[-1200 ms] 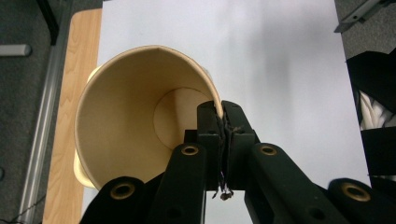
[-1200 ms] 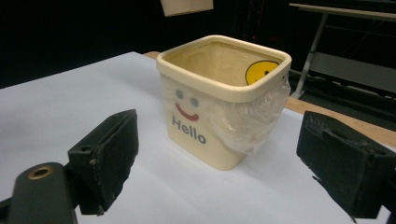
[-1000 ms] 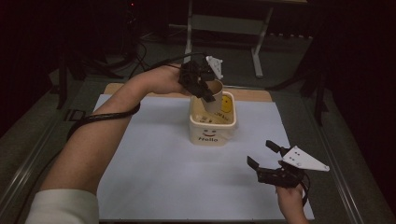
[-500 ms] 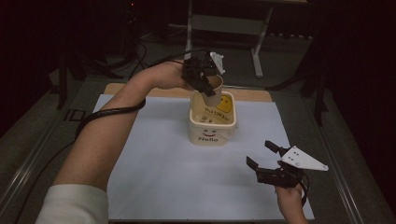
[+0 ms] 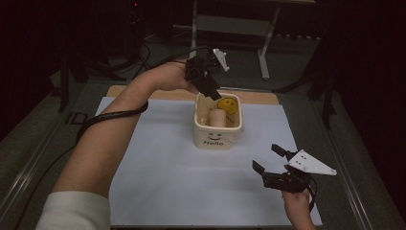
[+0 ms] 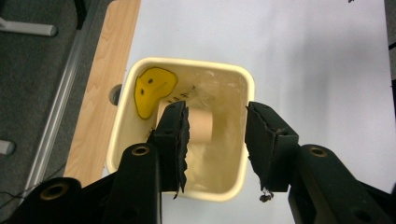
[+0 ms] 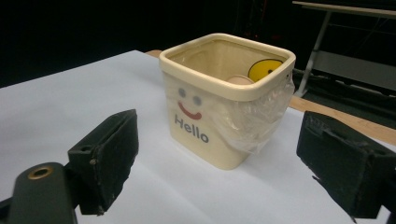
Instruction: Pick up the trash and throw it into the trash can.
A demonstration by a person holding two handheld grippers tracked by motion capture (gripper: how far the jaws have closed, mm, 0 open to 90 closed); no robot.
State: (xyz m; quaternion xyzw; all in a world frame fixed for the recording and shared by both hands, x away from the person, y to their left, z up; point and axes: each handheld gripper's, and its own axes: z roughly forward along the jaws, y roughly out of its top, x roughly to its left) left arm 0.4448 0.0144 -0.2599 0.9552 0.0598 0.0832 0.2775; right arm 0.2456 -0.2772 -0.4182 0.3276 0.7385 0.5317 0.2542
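One tan cylinder (image 6: 201,127) lies in the cream tub (image 6: 233,79) beside a yellow smiley piece (image 6: 154,88) — partly hidden by a jaw in the left gripper view, barely peeking over the rim in the right gripper view. Just below the left gripper (image 5: 205,85) sits the tub; jaws released, empty. Its "Hello" face meets the right gripper (image 5: 270,160) — spread wide, holding nothing, well apart.
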